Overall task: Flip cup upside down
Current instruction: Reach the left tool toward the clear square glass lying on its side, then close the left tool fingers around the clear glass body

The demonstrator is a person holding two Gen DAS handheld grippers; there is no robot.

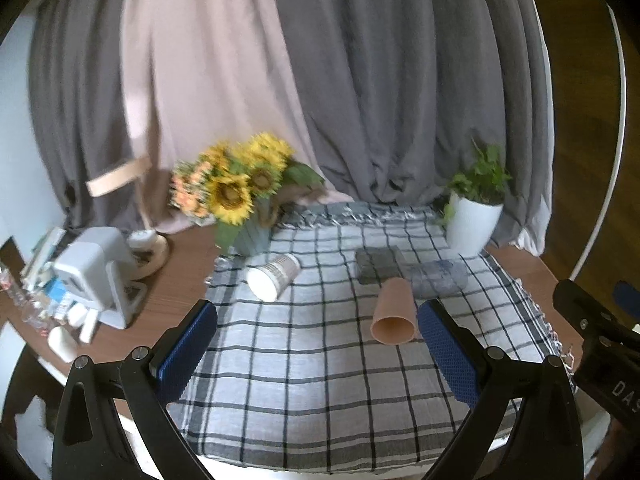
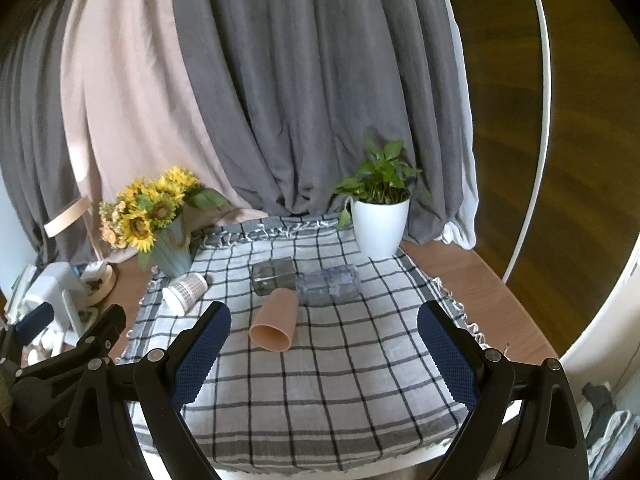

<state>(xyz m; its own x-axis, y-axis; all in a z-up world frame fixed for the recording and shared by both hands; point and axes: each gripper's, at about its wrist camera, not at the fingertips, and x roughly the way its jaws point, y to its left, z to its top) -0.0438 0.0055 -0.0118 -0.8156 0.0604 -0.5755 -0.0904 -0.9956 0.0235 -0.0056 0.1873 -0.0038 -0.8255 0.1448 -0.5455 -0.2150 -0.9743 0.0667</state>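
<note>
Both grippers hang above the near edge of the checked cloth (image 2: 320, 380), the right gripper (image 2: 324, 344) and the left gripper (image 1: 316, 344) each spread wide with nothing between the blue pads. On the cloth lie four cups on their sides: a tan cup (image 2: 275, 319) nearest, mouth toward us, a white patterned cup (image 2: 185, 292) to the left, and a dark glass (image 2: 276, 275) and a clear glass (image 2: 329, 284) behind. Lying tipped like that, any of them could be the one to turn over; I'd guess the tan one, since it sits ahead of both tools. Each tool is levelled forward, pointing slightly down at the cloth.
</note>
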